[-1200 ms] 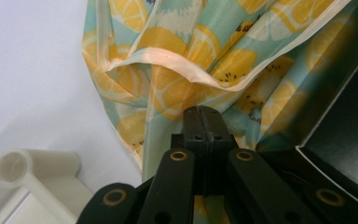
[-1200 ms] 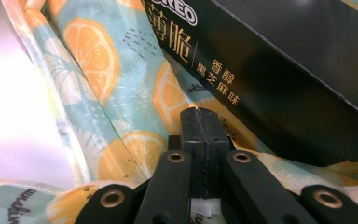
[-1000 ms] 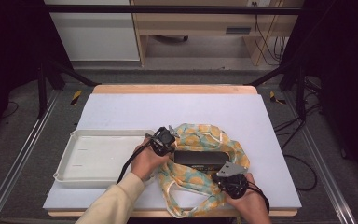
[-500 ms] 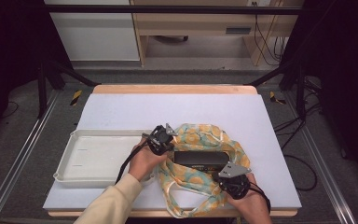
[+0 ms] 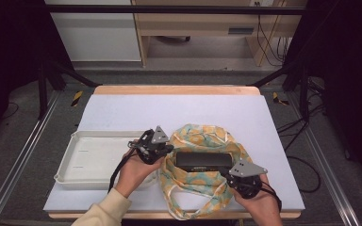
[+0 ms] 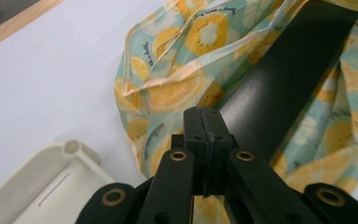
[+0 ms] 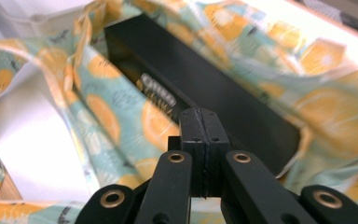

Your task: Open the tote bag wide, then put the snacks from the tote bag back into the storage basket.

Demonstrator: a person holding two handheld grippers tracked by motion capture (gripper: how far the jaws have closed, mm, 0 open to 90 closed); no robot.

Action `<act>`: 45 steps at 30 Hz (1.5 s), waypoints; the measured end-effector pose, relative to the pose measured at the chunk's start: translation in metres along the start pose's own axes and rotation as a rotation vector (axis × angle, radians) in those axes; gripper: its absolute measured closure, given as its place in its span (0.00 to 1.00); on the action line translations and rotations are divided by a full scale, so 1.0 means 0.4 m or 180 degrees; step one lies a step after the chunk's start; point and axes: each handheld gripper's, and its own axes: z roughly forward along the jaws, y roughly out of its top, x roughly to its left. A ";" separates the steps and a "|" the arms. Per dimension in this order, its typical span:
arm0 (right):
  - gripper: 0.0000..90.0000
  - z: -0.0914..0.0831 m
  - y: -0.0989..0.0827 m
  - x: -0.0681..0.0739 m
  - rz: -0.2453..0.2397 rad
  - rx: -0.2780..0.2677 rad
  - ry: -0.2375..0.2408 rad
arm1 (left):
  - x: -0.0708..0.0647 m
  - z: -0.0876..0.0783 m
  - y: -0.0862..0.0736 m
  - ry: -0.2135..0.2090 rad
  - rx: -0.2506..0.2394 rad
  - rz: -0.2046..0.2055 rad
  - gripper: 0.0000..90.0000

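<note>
From the high view, we are seeing the black box (image 5: 202, 161) lying inside the fruit-print cloth bag (image 5: 202, 181) on the table (image 5: 179, 108), beside the white tray (image 5: 92, 157). In the left gripper view, the left claw (image 6: 205, 122) is sitting pressed together, empty, over soft fabric. In the right gripper view, the right claw (image 7: 200, 122) is likewise closed and empty. We are judging the bag limp and light; its hems are offering the best hold.

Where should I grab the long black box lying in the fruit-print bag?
Probably grip the black box across its narrow width near one end, coming from above: it lies flat and long inside the open bag, with its top face exposed.
</note>
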 end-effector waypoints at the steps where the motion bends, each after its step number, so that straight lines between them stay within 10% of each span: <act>1: 1.00 -0.004 0.010 -0.008 -0.0016 0.0008 -0.0005 | 0.002 -0.009 -0.007 -0.0008 -0.0027 -0.0008 1.00; 5: 1.00 -0.009 0.053 -0.047 -0.0021 0.0056 -0.0028 | 0.009 -0.041 -0.040 0.0011 -0.0123 -0.0020 0.92; 14: 0.51 -0.004 0.128 -0.101 -0.0103 0.0206 0.0079 | 0.057 -0.107 -0.120 0.0275 -0.0286 -0.0142 0.37; 21: 0.36 0.006 0.155 -0.113 -0.0282 0.0438 0.0224 | 0.067 -0.148 -0.159 0.0193 -0.0436 -0.0254 0.15; 45: 0.37 0.078 0.130 -0.141 -0.0874 0.0969 0.0792 | 0.069 -0.176 -0.224 0.0339 -0.0427 -0.0258 0.13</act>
